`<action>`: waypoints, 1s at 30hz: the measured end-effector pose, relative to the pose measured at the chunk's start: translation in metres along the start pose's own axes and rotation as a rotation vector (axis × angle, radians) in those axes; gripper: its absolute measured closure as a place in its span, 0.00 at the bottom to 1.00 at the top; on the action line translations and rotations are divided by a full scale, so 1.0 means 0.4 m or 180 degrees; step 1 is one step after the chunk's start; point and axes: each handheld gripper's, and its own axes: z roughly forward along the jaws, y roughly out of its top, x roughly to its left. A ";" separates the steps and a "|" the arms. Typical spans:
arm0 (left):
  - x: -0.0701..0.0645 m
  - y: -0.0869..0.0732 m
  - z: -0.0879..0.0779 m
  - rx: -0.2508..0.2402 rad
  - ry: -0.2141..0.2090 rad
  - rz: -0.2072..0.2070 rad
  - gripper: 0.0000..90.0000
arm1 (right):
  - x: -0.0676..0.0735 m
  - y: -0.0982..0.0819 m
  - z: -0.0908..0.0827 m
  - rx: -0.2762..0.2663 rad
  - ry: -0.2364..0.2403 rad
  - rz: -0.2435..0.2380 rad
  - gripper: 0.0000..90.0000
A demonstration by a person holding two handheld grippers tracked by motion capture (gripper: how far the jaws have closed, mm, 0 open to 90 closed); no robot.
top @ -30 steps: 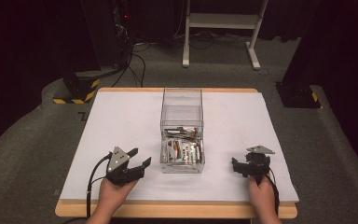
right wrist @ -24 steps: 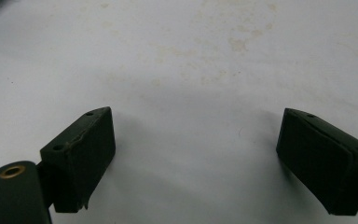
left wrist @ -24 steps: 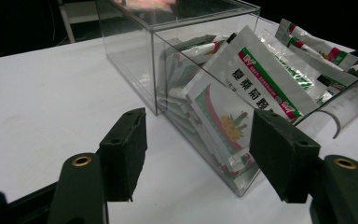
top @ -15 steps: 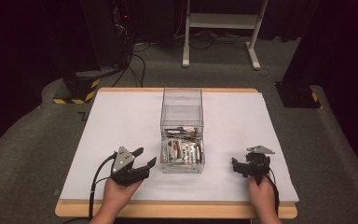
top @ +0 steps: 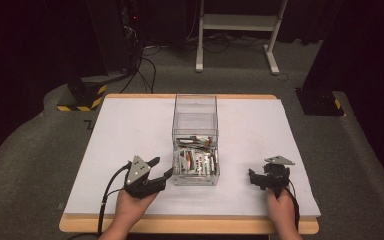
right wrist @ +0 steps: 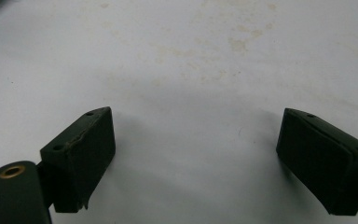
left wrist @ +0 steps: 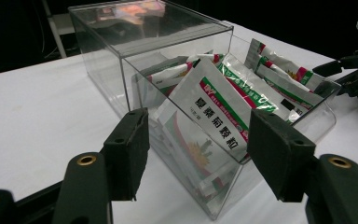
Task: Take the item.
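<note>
Two tongs, both spread wide, nothing pinched. Left tongs [top: 161, 167] low over bench, just beside near-left corner of clear box [top: 195, 145], jaws aimed at it; in left gripper view box corner sits between jaws, not touching that I can tell. Sachets [left wrist: 223, 112] piled in box's near end, white with green-red stripes, leaning on wall. Right tongs [top: 254, 177] well apart from box, right of it, pointing at bare white bench [top: 130, 130]. Each held in hand at near edge.

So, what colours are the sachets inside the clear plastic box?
The sachets are white with green and red stripes and black print, clearest in the left gripper view.
</note>
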 end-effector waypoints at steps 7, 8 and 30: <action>-0.014 0.009 0.016 -0.0002 -0.0038 0.0022 0.44 | 0.000 0.000 0.000 0.0002 0.0002 0.0000 0.13; -0.016 0.010 0.018 -0.0002 -0.0046 0.0023 0.44 | 0.000 0.000 0.000 -0.0001 0.0000 -0.0001 0.13; -0.052 0.044 0.077 0.0035 -0.0074 0.0148 0.44 | 0.000 0.000 0.000 0.0001 0.0002 0.0000 0.13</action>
